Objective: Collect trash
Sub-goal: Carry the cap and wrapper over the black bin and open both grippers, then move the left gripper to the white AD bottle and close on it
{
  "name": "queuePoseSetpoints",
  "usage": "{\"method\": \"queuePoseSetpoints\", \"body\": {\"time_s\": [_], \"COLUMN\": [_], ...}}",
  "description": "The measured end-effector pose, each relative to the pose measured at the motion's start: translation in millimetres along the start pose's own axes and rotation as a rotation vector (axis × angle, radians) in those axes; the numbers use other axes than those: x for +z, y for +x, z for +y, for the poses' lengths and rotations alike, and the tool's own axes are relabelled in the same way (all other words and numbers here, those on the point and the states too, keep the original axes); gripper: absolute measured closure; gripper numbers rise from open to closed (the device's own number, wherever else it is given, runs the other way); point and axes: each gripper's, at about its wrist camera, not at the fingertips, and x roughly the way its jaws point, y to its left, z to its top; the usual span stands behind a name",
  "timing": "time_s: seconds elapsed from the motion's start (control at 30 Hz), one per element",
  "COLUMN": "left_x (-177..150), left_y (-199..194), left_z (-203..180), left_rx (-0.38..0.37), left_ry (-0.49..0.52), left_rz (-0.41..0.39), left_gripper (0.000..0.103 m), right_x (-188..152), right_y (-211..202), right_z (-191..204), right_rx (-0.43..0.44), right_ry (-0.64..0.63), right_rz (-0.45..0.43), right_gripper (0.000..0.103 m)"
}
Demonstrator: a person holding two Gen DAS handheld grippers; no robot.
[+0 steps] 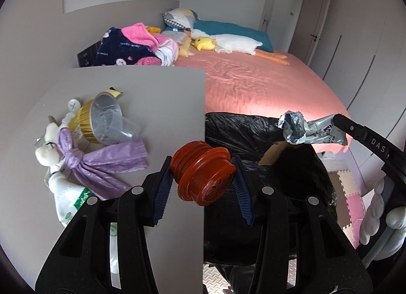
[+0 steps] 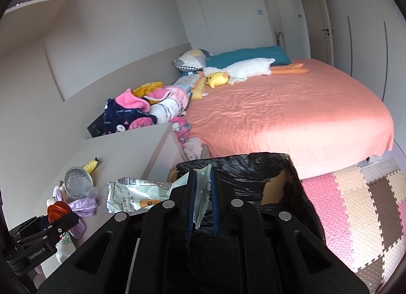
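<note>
The left tongs [image 1: 203, 179] are clamped on a crushed orange-red plastic cup [image 1: 203, 173], its ribbed sides squeezed between the 2 blue pads [image 1: 162, 192]. The cup hangs in the air right at the edge of the grey table [image 1: 152, 106], half over the tabletop and half over the black-lined bin [image 1: 253, 131] that stands against the table's side. The right tongs [image 2: 202, 201] are shut on a crumpled silvery snack wrapper [image 2: 142, 193], pinching one torn end while the printed rest of it sticks out to the left, over the gap between table and bin rim. From the left wrist view the same wrapper [image 1: 307, 131] shows above the bin's far side, held out from the black finger [image 1: 360, 134] of the right tongs.

Still on the table, bunched near its far left corner, lies more trash: a gold foil cup [image 1: 101, 118] on its side with a clear plastic cup [image 1: 127, 129] nested in its mouth, a knotted purple plastic bag [image 1: 101, 164], a white packet with green print [image 1: 68, 200], and a scrap of yellow wrapper [image 1: 114, 92] just behind the foil cup.

The bin's liner is torn, showing brown cardboard [image 2: 274, 192] underneath. Behind everything runs a bed with a salmon-pink sheet [image 2: 291, 116], a heap of pink and navy blankets [image 2: 137, 113], and a white goose plush [image 2: 248, 69] by the pillows. Pink and beige foam mats [image 2: 355, 212] cover the floor beside the bin.
</note>
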Motion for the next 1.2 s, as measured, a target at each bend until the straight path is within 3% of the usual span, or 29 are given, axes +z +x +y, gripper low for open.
{"method": "queuePoseSetpoints", "body": {"time_s": [0.2, 0.23, 0.27, 0.3, 0.33, 0.37, 0.6, 1.2], "left_x": [4.8, 6.2, 7.9, 9.7, 10.8, 11.7, 12.1, -1.8], "left_y": [20.2, 24.1, 26.1, 25.9, 24.1, 22.0, 22.4, 4.6], "left_z": [-21.0, -24.1, -27.4, -29.6, -33.1, -37.8, -41.6, 1.0], "left_rx": [-0.088, -0.121, -0.138, -0.142, -0.137, -0.122, -0.098, -0.006], "left_ry": [0.032, 0.039, 0.040, 0.036, 0.040, 0.055, 0.079, -0.024], "left_rz": [0.046, 0.060, 0.064, 0.047, 0.017, -0.003, 0.002, -0.002], "left_gripper": [0.057, 0.049, 0.022, 0.010, 0.006, 0.006, 0.006, 0.006], "right_x": [2.4, 3.1, 3.7, 3.7, 3.6, 3.6, 7.1, -2.4], "right_y": [-1.8, -2.4, -3.5, -5.4, -8.6, -11.7, -14.2, -1.5], "right_z": [-19.8, -21.7, -23.4, -25.1, -26.6, -28.6, -33.4, 16.7], "right_rx": [-0.029, -0.044, -0.072, -0.099, -0.120, -0.134, -0.125, -0.002], "right_ry": [0.031, 0.033, 0.035, 0.041, 0.048, 0.053, 0.068, -0.041], "right_rz": [0.004, 0.002, -0.004, -0.017, -0.041, -0.060, -0.066, -0.001], "right_gripper": [0.089, 0.086, 0.073, 0.050, 0.041, 0.037, 0.036, 0.032]}}
